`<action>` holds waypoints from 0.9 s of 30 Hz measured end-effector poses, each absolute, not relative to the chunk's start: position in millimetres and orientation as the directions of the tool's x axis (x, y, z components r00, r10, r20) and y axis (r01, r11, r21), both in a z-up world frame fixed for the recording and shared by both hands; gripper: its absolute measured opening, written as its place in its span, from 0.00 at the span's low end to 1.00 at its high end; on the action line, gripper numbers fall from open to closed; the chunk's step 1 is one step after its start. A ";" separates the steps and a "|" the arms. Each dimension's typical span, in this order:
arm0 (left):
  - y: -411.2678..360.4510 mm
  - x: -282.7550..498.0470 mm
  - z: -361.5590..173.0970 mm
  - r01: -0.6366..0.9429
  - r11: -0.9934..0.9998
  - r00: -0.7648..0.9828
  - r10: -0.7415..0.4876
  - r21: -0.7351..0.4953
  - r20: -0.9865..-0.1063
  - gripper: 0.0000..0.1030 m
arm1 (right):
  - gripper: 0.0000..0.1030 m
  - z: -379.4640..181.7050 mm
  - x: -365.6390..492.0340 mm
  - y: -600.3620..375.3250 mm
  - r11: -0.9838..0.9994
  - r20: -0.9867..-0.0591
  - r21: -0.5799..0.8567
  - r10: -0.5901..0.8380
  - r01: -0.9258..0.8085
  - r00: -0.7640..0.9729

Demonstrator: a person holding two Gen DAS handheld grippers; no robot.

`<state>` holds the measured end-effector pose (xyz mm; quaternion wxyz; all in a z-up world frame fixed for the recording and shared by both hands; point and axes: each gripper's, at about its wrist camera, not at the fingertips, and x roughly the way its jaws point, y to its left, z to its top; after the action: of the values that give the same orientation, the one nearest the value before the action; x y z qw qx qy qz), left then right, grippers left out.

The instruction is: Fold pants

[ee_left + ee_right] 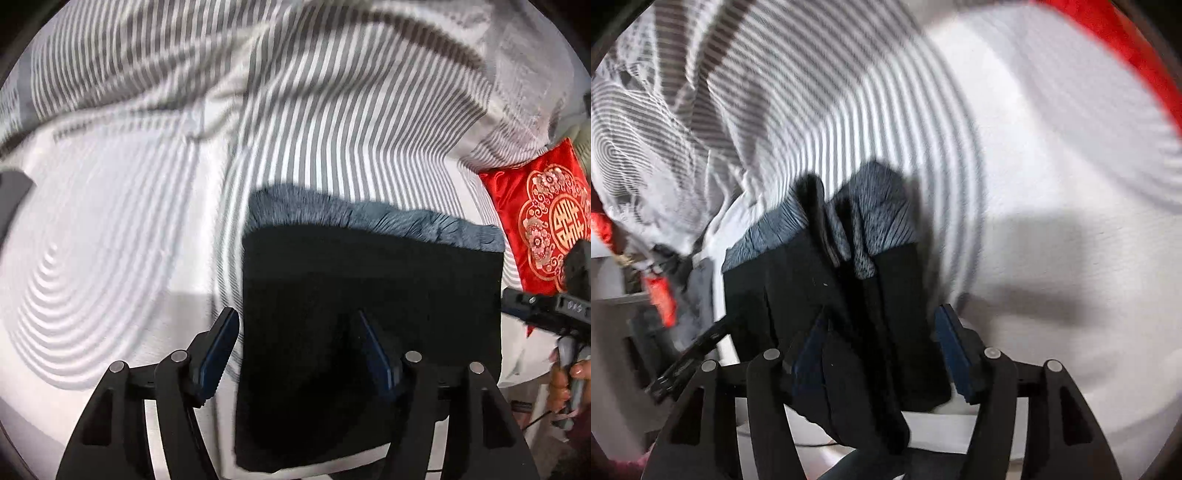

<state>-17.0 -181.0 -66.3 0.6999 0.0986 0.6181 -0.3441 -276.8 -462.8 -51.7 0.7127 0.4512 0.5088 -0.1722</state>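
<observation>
Striped grey-and-white bedding (pixel 332 122) covers the whole work surface, w/ a red embroidered cushion (pixel 543 218) off at one side. On it lie the black pants (pixel 369 295), already folded into a compact rectangle, grey elastic waistband (pixel 369 216) at the far edge.

Left gripper (pixel 299 350) hangs over the near left part of the bundle, pointing steeply down. Its jaws stand apart: one finger is off the cloth over the bedding, the other over the black fabric, neither pad pressing anything. Right gripper (pixel 879 343) sits over the other side; jaws also apart, w/ a loose ridge of pant fabric running up between them but no pad squeezing it, as far as the blurry right view shows. From the left view the right tool (pixel 546 310) and the person's hand (pixel 565 380) show at the bundle's right side.

Key relation: the pants lie straight ahead of and under both tools, long axis running away from the person, waistband farthest. Left gripper is nearer the left edge, right nearer the thick middle ridge. Looks to me like a fold has been laid down and let go. If another fold is wanted, I'd guess both need to regrip the near edge and carry it twd the waistband. Risk: the lumpy ridge on the right side could make the stack lopsided.
</observation>
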 end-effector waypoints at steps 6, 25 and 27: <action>-194.5 -17.7 -33.1 0.653 0.717 0.089 -0.392 -0.244 -0.916 0.81 | 0.11 -16.8 -260.9 -452.7 0.612 -0.886 0.425 0.130 0.667 0.446; -242.1 -16.7 -109.0 0.661 0.734 0.038 -0.241 -0.156 -0.970 0.85 | 0.03 -72.9 -174.5 -455.3 0.708 -0.936 0.305 0.101 0.637 0.336; -242.4 -18.6 -109.5 0.667 0.729 0.034 -0.236 -0.154 -0.971 0.99 | 0.03 -69.7 -176.3 -453.9 0.713 -0.935 0.308 0.104 0.629 0.340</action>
<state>-18.6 -242.4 -109.5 0.6973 0.1752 0.6150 -0.3238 -176.3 -453.9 -69.7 0.7469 0.3351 0.5467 -0.1759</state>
